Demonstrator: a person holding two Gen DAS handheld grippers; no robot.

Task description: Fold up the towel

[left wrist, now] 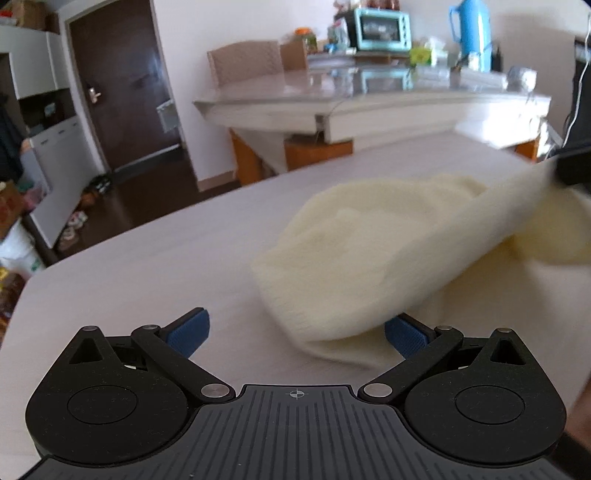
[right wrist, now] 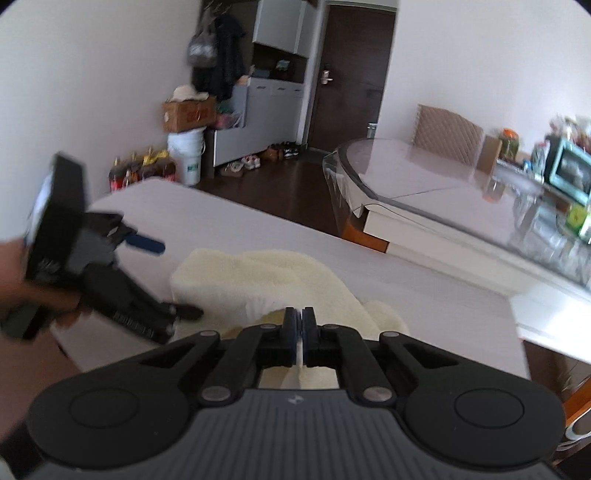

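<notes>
The cream towel [left wrist: 369, 258] lay rumpled on the near part of the table [left wrist: 147, 258], with one edge lifted to the right. The right gripper [right wrist: 299, 325] was clamped on that edge, while the left gripper [left wrist: 295, 332] stood wide apart, holding nothing, just before the near fold. If the thin pinch slipped, the lifted layer could drop and the fold would land uneven.

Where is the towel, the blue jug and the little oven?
towel [left wrist: 351, 258], left wrist view, on the middle of the bunched cloth.
blue jug [left wrist: 471, 33], left wrist view, on its body.
oven [left wrist: 384, 27], left wrist view, on its glass door.
</notes>
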